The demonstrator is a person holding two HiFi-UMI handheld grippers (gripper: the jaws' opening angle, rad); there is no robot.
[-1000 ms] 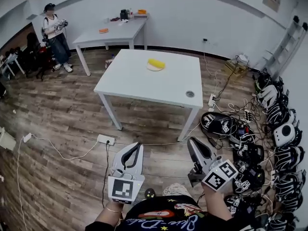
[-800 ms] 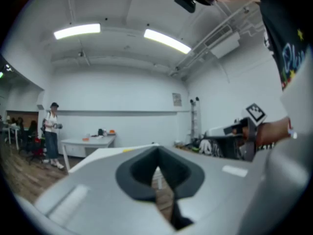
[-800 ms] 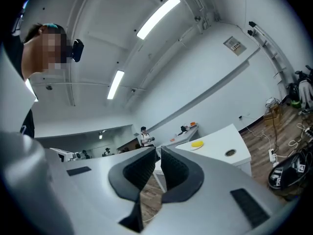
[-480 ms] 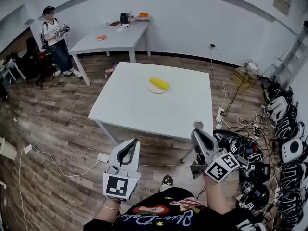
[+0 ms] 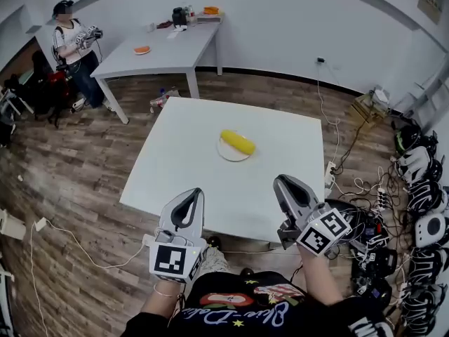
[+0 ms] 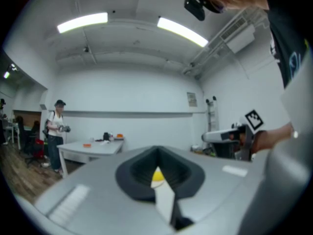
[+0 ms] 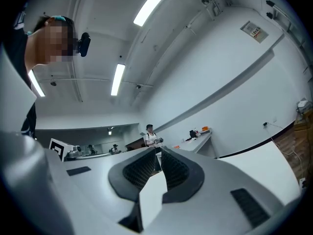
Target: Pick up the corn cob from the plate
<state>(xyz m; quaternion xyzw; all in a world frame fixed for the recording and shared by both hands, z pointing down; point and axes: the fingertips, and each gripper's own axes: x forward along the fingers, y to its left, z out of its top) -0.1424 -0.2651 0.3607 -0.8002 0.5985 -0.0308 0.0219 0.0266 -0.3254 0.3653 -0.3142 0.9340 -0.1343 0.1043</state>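
A yellow corn cob [image 5: 237, 142] lies on a small white plate [image 5: 226, 152] near the middle of a white table [image 5: 182, 181]. Both grippers are held level over the table's near edge, well short of the plate. The left gripper [image 5: 196, 192] is shut and holds nothing. The right gripper [image 5: 281, 180] is shut and empty too. In the left gripper view, the corn cob [image 6: 157, 176] shows as a yellow spot through the loop behind the closed left gripper [image 6: 157, 149] tips. In the right gripper view, the right gripper [image 7: 159, 151] points past the table toward the far wall.
A second white table [image 5: 165, 46] with small orange items stands at the back. A person [image 5: 70, 37] stands beside it at the far left. Headsets and cables [image 5: 417, 188] crowd the floor on the right. A cord [image 5: 42, 223] runs across the wooden floor at left.
The table has come much nearer. Both grippers, still shut, have moved forward from above the floor to the table's near edge.
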